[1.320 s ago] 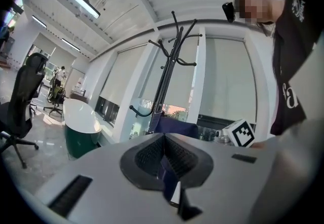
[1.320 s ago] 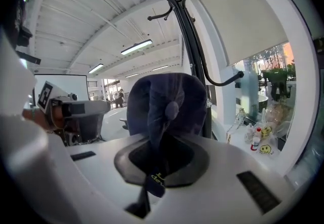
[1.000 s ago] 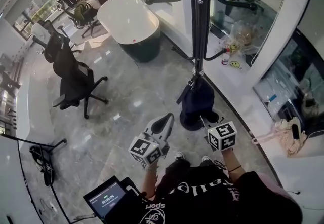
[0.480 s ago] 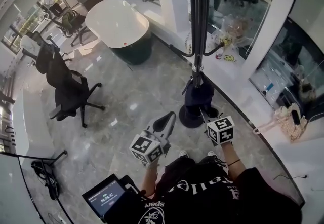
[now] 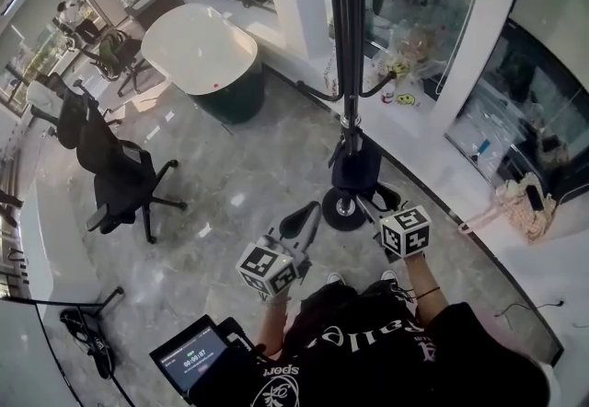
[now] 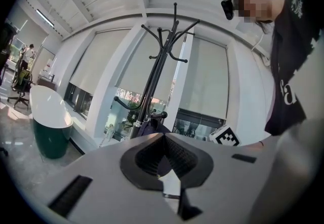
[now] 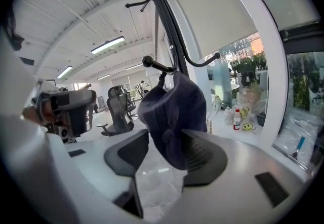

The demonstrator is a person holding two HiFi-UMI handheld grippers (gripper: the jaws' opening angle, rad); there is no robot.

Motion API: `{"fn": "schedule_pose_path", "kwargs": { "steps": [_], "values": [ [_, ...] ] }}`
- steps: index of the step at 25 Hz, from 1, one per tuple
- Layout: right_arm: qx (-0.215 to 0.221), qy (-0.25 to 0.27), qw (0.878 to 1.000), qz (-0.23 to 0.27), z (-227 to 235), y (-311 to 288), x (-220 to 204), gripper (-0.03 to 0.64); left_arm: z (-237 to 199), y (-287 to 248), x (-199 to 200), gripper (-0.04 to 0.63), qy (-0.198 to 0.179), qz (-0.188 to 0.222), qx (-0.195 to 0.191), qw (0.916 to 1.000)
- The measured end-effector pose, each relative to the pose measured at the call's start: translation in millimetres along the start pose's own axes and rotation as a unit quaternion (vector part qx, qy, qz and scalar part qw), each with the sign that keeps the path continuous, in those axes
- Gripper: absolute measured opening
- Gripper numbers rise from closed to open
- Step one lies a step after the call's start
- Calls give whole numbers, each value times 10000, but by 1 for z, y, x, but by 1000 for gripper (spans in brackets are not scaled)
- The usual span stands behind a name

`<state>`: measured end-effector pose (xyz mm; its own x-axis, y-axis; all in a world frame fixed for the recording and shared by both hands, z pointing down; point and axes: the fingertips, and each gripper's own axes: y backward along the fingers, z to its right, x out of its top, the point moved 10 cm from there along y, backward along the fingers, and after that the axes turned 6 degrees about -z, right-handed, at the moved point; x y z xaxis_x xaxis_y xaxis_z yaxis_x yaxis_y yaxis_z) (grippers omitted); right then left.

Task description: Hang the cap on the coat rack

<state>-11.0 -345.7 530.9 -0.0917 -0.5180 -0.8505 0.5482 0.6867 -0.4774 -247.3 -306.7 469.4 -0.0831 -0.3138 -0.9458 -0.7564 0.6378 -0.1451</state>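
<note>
A tall black coat rack point(image 5: 348, 46) stands on the marble floor in front of me. A dark navy cap point(image 5: 354, 166) hangs from one of its low hooks point(image 7: 157, 66). My right gripper point(image 5: 371, 204) is right at the cap point(image 7: 174, 111). Its jaws are opening around the fabric, the left pad stands clear of it, and the cap hangs from the hook. My left gripper point(image 5: 300, 223) is held lower left of the rack, shut and empty, with its pads point(image 6: 164, 137) meeting. The rack point(image 6: 154, 76) rises beyond them.
A white oval tub with a dark green base point(image 5: 204, 55) stands at the back left. Black office chairs point(image 5: 115, 175) are on the left. A tablet point(image 5: 189, 361) sits by my left hip. Bottles and smiley items point(image 5: 398, 87) line the glass wall, and a mesh bag point(image 5: 520, 207) lies at right.
The head view has drifted, so the rack and room sit further left. My right gripper stays at the hanging cap, its cube slightly lower and further right. The left gripper has barely moved.
</note>
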Motion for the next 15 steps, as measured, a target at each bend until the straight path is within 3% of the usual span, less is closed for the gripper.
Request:
{"fn": "schedule_pose_path", "kwargs": {
  "steps": [15],
  "values": [
    [221,-243,9989,328,-17,25,-11,187,14,5,-14,5,101,21,-100,9999]
  ]
}}
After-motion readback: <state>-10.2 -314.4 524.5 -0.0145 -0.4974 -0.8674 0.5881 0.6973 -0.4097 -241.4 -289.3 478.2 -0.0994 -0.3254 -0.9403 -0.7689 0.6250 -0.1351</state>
